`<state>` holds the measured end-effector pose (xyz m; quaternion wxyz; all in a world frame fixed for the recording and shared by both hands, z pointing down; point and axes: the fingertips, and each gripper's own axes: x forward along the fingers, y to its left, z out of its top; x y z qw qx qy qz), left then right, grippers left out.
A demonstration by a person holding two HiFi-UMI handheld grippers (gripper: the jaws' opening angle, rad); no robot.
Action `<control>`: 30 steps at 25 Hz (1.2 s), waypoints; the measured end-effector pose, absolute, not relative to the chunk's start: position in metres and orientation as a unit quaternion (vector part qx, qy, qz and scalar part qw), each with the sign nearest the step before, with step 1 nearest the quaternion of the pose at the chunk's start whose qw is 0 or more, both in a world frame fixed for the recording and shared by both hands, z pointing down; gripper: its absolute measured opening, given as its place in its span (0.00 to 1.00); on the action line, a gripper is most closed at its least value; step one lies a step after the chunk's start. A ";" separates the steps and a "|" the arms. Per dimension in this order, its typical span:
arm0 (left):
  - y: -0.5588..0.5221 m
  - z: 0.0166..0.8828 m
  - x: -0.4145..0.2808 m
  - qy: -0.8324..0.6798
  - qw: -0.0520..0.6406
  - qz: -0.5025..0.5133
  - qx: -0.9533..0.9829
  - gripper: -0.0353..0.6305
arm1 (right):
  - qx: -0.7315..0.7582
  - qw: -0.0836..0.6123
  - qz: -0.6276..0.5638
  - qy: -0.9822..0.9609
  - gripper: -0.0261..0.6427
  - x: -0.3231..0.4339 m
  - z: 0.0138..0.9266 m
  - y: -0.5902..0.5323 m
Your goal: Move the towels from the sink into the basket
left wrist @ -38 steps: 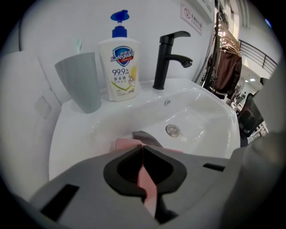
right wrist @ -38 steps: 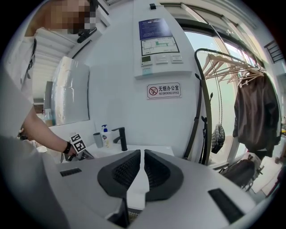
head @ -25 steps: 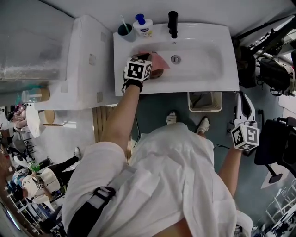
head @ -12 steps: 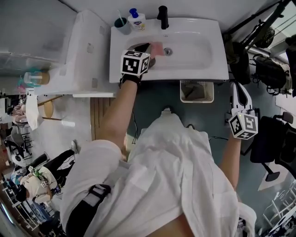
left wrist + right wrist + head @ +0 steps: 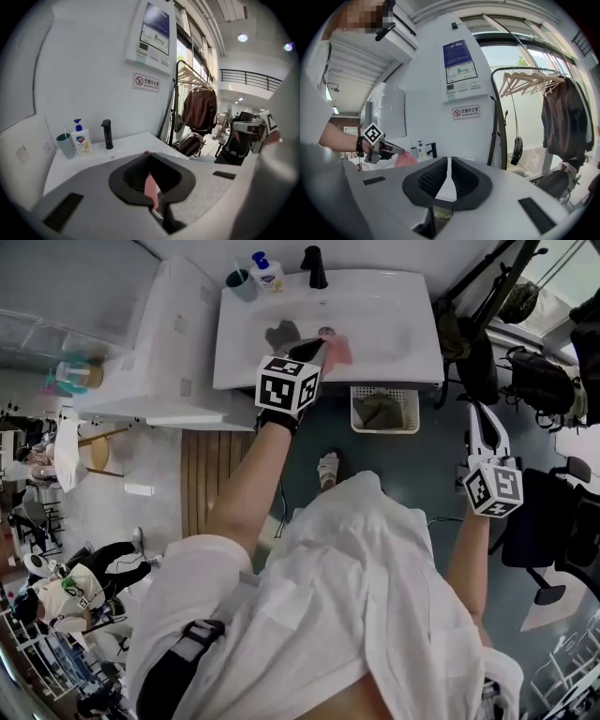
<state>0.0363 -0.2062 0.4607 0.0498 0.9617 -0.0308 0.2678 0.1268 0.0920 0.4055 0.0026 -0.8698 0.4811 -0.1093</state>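
Looks like an office or lab corner dressed up as a bathroom, not somebody's actual home. You get a white sink (image 5: 375, 343) with a black faucet (image 5: 107, 134), a soap pump bottle (image 5: 80, 138) and a toothbrush cup (image 5: 65, 145). But the wall carries a no-smoking office sign (image 5: 466, 112) and a printed notice (image 5: 460, 62). Nearby there's a garment rack (image 5: 190, 75) with jackets (image 5: 199, 108), an office chair (image 5: 539, 531) and a backpack (image 5: 191, 144).

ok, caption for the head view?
Left gripper holds a pink towel over the sink; basket on the floor; right gripper shut, empty.
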 end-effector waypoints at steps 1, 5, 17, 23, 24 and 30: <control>-0.194 0.461 0.035 -0.027 0.051 0.266 0.962 0.07 | -0.868 0.002 -0.109 0.484 0.10 0.125 0.406 0.097; -0.148 0.471 0.027 -0.013 0.064 0.266 0.962 0.07 | -0.865 0.003 -0.108 0.491 0.10 0.114 0.408 0.115; -0.053 0.531 0.023 0.030 0.112 0.311 0.943 0.07 | -0.865 0.004 -0.117 0.488 0.10 0.102 0.423 0.160; -0.043 0.558 0.037 0.048 0.119 0.343 0.931 0.07 | -0.872 0.008 -0.124 0.473 0.10 0.105 0.431 0.174; -0.042 0.562 0.041 0.051 0.121 0.347 0.929 0.07 | -0.873 0.008 -0.126 0.471 0.10 0.105 0.432 0.175; -0.044 0.582 0.060 0.052 0.128 0.363 0.921 0.08 | -0.879 0.009 -0.133 0.458 0.10 0.110 0.437 0.185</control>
